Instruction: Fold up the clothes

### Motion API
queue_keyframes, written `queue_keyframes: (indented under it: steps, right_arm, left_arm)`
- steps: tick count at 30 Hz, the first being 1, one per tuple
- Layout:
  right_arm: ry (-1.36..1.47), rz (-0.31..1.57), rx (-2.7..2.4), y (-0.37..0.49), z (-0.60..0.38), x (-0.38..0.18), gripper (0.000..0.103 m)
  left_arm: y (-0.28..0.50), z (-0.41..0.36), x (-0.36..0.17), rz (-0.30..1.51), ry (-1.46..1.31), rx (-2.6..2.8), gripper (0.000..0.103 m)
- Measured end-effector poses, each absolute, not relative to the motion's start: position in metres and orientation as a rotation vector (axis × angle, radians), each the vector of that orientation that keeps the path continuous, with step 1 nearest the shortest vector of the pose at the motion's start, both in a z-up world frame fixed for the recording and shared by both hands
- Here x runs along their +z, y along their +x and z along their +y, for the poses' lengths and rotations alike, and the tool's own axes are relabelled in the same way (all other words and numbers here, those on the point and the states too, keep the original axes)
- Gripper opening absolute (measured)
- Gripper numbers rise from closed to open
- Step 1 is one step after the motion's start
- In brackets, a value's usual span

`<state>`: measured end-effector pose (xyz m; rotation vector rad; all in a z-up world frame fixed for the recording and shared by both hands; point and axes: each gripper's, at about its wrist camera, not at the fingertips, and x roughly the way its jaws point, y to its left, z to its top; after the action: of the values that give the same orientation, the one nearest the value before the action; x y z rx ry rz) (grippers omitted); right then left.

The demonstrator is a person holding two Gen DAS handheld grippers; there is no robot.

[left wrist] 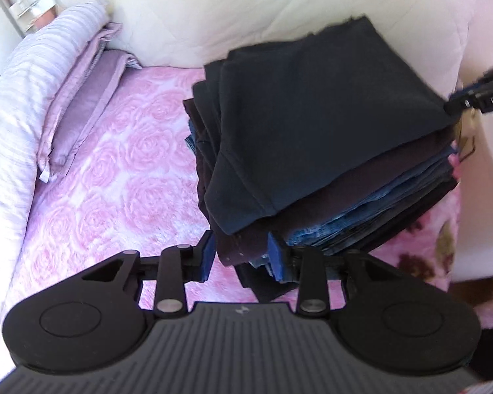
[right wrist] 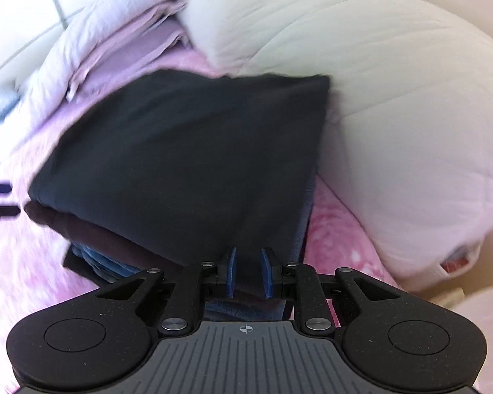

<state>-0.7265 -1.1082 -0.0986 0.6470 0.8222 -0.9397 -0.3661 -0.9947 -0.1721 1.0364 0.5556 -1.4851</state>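
Folded black garment (right wrist: pixel 187 151) atop stack, edge between right tongs (right wrist: pixel 248 274)

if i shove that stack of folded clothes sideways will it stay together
Probably not. The stack is tall, with uneven, overhanging edges, so upper layers would likely slide. The top black garment looks soft and floppy and would likely bunch. The pink bedspread is plush, so the bottom may drag.

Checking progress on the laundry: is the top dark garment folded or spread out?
Folded. The top garment lies as a flat, layered rectangle on the stack, its stacked edges visible at one side.
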Motion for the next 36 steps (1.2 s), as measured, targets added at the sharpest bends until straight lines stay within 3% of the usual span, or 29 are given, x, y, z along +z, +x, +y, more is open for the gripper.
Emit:
queue_keyframes:
  steps: [1,2,3,5,8,13,15,16,24,36]
  right_arm:
    - [0.642,0.817,-0.959,-0.730,-1.102,-0.092,0.021]
    - [0.639,0.811,-0.985,-0.732,-1.094,-0.086,0.032]
    - [0.638,0.804,-1.016,-0.733,-1.085,-0.080,0.049]
    - [0.633,0.791,-1.085,-0.732,-1.068,-0.070,0.067]
    - [0.641,0.755,-1.196,-0.733,-1.028,-0.051,0.068]
    - [0.713,0.653,-1.342,-0.725,-0.952,-0.020,0.069]
    - [0.720,0.635,-1.359,-0.713,-0.922,-0.011,0.089]
    - [0.718,0.625,-1.361,-0.706,-0.908,-0.006,0.093]
    - [0.691,0.604,-1.319,-0.663,-0.832,0.026,0.094]
    - [0.602,0.678,-1.223,-0.640,-0.823,0.050,0.094]
  left_arm:
    - [-0.364,-0.990,-0.167,0.572,1.008,-1.479,0.033]
    - [-0.362,-0.985,-0.163,0.590,0.980,-1.474,0.036]
    - [-0.360,-0.978,-0.158,0.605,0.951,-1.470,0.041]
    - [-0.359,-0.959,-0.145,0.623,0.897,-1.490,0.051]
    - [-0.356,-0.932,-0.130,0.623,0.834,-1.546,0.064]
    - [-0.343,-0.874,-0.108,0.606,0.739,-1.622,0.074]
    - [-0.337,-0.848,-0.101,0.620,0.704,-1.624,0.076]
    - [-0.334,-0.836,-0.097,0.633,0.684,-1.623,0.076]
    - [-0.322,-0.764,-0.071,0.696,0.649,-1.609,0.081]
    - [-0.342,-0.749,-0.041,0.691,0.601,-1.499,0.081]
